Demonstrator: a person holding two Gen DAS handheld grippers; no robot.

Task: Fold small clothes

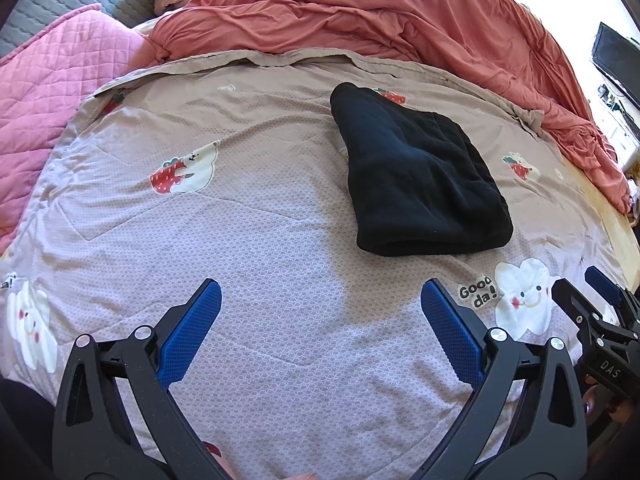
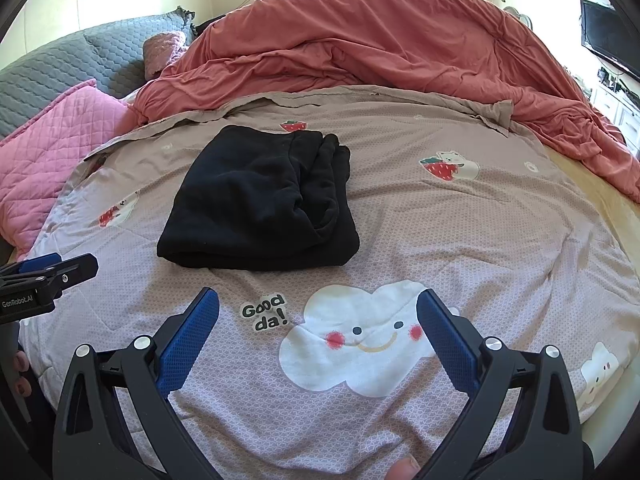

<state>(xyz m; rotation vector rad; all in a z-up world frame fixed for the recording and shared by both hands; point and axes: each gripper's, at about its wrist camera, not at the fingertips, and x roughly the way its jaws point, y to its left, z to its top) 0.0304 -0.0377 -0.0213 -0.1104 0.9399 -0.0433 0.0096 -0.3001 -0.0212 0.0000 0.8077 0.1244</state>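
The black garment (image 1: 420, 176) lies folded in a thick bundle on the printed bed cover (image 1: 260, 220), at about one o'clock from the left tongs (image 1: 320, 320) and eleven o'clock from the right tongs (image 2: 318, 328). Both tongs are spread wide, pinching nothing, well apart from the garment. A rumpled orange duvet (image 2: 400, 40) lies behind it at twelve o'clock.
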